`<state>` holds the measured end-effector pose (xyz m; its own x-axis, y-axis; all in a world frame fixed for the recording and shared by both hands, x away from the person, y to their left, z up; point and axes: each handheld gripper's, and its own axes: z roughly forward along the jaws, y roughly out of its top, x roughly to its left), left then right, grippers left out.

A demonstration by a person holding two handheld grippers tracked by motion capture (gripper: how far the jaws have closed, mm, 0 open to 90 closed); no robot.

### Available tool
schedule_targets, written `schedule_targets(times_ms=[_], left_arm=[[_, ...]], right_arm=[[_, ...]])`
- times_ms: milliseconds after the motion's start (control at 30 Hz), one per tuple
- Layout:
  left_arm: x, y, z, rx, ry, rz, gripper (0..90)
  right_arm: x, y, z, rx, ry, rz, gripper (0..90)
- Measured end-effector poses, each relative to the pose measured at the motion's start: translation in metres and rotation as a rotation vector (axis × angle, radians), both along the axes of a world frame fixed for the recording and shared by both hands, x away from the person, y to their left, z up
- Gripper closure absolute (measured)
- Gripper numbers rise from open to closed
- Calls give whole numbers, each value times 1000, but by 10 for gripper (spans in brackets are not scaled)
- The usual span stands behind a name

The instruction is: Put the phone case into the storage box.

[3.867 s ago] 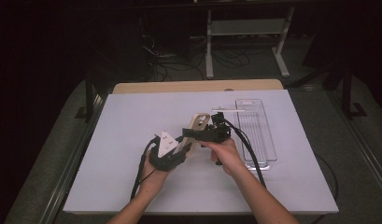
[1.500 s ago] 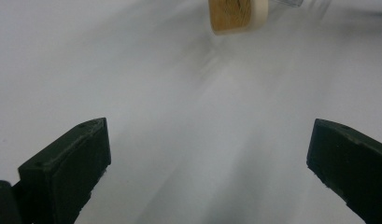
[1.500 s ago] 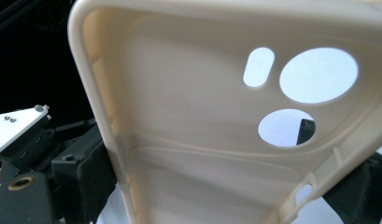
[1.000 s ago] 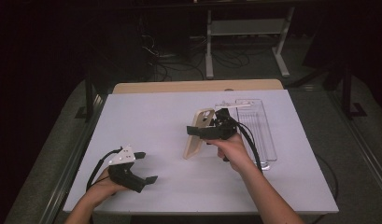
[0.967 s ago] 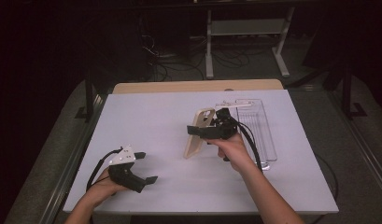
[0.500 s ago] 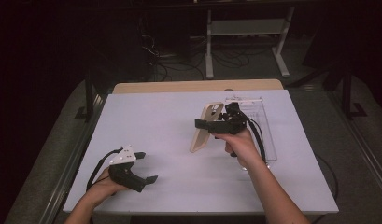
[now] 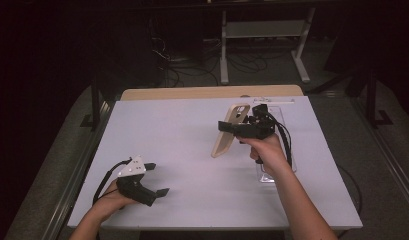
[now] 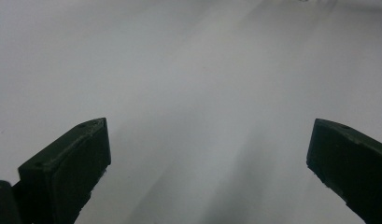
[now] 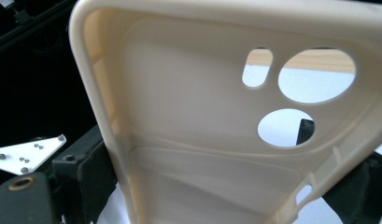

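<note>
A beige phone case (image 7: 222,146) stands nearly upright above the white table (image 7: 167,135), right of its middle. My right gripper (image 7: 232,128) is shut on it across the case's middle. In the right gripper view the case's hollow inside (image 9: 188,116) with its camera cut-outs faces the lens, and the black jaws press on both of its long edges. My left gripper (image 7: 158,178) rests low at the front left, held by a hand. Its jaws stand wide apart over bare table (image 8: 202,93) with nothing between them.
A clear plastic tray (image 7: 266,176) lies on the table's right side, partly under the right hand and the gripper's cable. A wooden strip (image 7: 192,93) runs along the table's far edge. Dark floor, cables and a metal stand lie beyond.
My left gripper let go of the case and pulled back to the front left. In the last second the right gripper carried the case to the right and slightly farther away.
</note>
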<state>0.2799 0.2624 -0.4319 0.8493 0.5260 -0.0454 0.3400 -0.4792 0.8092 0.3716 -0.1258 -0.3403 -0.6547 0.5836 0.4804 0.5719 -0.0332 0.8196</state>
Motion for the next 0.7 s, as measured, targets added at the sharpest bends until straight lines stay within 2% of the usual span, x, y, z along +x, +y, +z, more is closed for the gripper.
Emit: schedule_targets(times_ms=[700], left_arm=[[0,0,0,-4,2,3,0]], right_arm=[[0,-42,14,14,-15,-96,94]])
